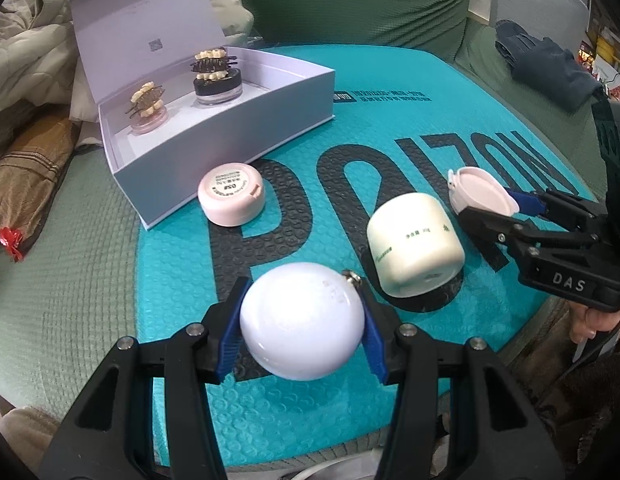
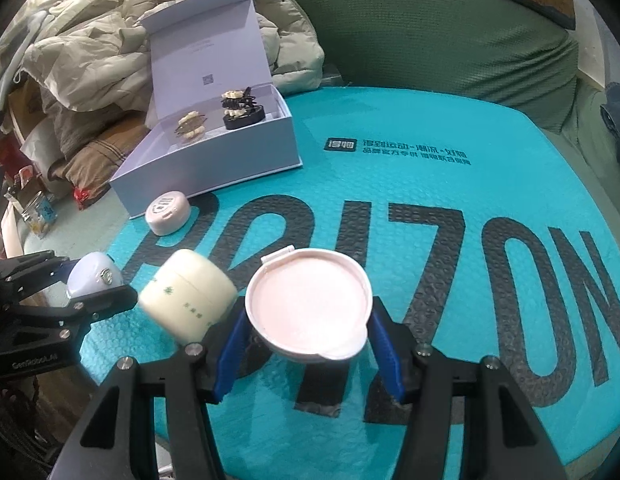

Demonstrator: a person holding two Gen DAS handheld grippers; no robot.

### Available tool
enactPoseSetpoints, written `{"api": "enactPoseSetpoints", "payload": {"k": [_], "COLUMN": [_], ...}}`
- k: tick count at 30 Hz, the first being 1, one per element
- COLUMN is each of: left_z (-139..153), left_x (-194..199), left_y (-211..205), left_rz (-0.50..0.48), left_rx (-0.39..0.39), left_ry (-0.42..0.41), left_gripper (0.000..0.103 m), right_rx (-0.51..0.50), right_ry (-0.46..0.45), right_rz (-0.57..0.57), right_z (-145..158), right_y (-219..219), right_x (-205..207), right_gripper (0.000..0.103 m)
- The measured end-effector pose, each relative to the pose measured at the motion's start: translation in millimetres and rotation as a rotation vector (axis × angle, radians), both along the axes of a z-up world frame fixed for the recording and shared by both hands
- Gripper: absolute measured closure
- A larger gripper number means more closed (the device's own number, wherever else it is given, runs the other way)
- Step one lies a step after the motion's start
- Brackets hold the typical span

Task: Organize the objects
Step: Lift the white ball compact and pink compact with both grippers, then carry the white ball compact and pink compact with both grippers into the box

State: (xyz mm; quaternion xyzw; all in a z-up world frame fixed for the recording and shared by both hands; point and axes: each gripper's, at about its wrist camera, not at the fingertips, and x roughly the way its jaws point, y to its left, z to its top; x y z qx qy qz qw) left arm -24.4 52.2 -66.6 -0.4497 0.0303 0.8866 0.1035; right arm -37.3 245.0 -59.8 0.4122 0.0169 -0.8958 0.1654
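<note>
A green textured sofa cover [image 2: 429, 32] spreads under everything, with rumpled beige bedding [image 2: 90, 40] heaped at its far left and dark blue folded cloth [image 1: 549, 68] at its far right. On the cover lies a large teal bubble-padded mailer bag [image 2: 449, 208] printed with big black letters, and it serves as the working surface.

On the far left corner of the teal bag stands an open white cardboard gift box [image 1: 214, 136], its hinged lid upright. Inside the box sit two small jars, one pink and one black, each with a beaded brown hair claw clip [image 1: 146, 98] resting on top. Just in front of the box, on the bag, lies a closed round pale pink compact case [image 1: 232, 194], label side up.

Nearer the middle of the bag, well apart from the box, a cream-coloured cylindrical cosmetic jar [image 1: 415, 244] lies tipped on its side.

The left gripper [image 1: 304, 320] is clamped on a smooth white rounded case [image 1: 302, 320], its blue pads pressing both sides, just in front of the cream jar on the near edge of the bag.

The right gripper [image 2: 308, 316] is closed on a shallow round pink-lined lid [image 2: 308, 306] with a small hinge tab, held to the right of the cream jar and above the bag; a hand [image 1: 589, 320] shows beneath its handle.
</note>
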Motion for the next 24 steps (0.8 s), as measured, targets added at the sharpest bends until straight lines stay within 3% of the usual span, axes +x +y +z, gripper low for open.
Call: {"api": "enactPoseSetpoints", "payload": {"k": [14,24], "left_z": [21,43], "left_x": [-1,-9], "left_y": [-9,-20], "left_rz": [0.022,0.040], "left_rx": [-0.018,-0.026], "left_ry": [0.009,0.022], "left_gripper": [0.054,0.054], "right_rx": [0.032,0.060], "right_ry": [0.009,0.056], "right_rz": [0.058,0.167], "right_z": [26,57], "right_y": [-14,-41], "right_x": [3,-7], "right_gripper": [0.045,0.045]}}
